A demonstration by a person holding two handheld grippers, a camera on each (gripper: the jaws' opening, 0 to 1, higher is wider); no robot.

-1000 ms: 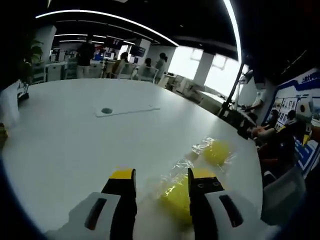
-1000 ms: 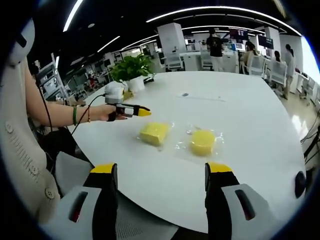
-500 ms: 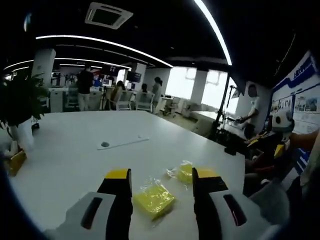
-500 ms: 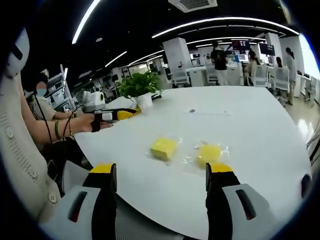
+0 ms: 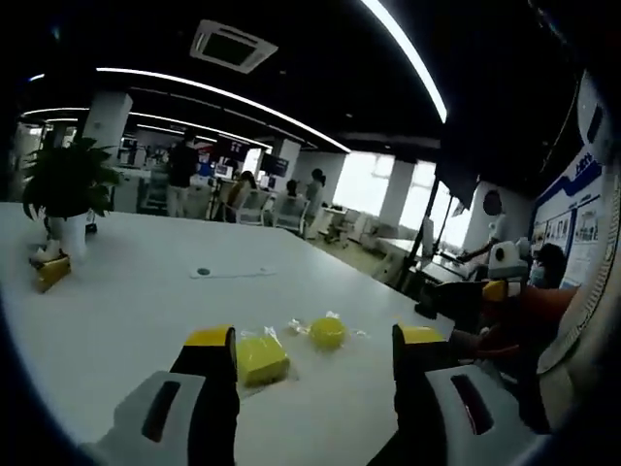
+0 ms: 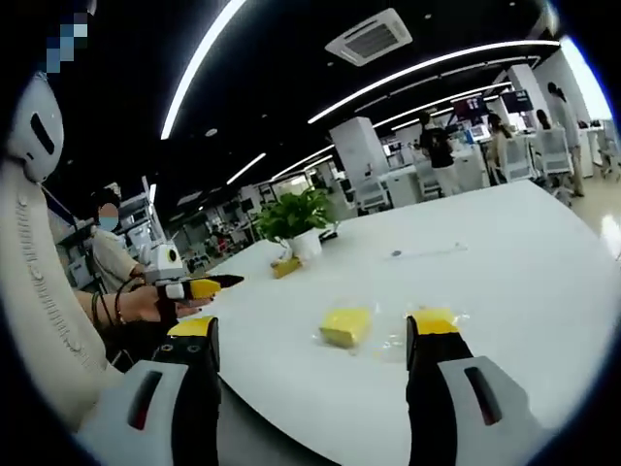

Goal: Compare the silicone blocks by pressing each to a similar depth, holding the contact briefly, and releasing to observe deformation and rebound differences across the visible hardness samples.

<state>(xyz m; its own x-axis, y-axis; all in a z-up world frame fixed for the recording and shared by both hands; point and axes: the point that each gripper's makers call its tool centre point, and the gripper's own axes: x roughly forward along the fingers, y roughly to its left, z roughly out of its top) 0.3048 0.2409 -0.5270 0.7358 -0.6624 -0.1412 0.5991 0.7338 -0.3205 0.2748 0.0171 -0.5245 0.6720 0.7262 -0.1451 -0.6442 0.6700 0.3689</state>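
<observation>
Two yellow silicone blocks in clear wrappers lie near the near edge of a white table [image 5: 136, 301]. The left gripper view shows the square block [image 5: 260, 357] just past my left jaw and the round block [image 5: 327, 332] beyond it. My left gripper [image 5: 315, 340] is open, held back from both blocks and touching neither. It also shows in the right gripper view as the left gripper [image 6: 218, 284], held in a hand off the table's edge. My right gripper [image 6: 314, 328] is open too, well short of the square block [image 6: 347, 326]. Its right jaw hides the round block.
A potted plant [image 5: 63, 189] with a small yellow box [image 5: 50, 272] beside it stands at the table's far left, the plant [image 6: 296, 218] showing in both views. A white chair back [image 6: 39, 291] is close on the left. People and desks fill the office behind.
Both grippers have drawn back and tilted up, so the blocks look smaller and farther. One second ago my left jaws stood right over the square block. Neither block has moved.
</observation>
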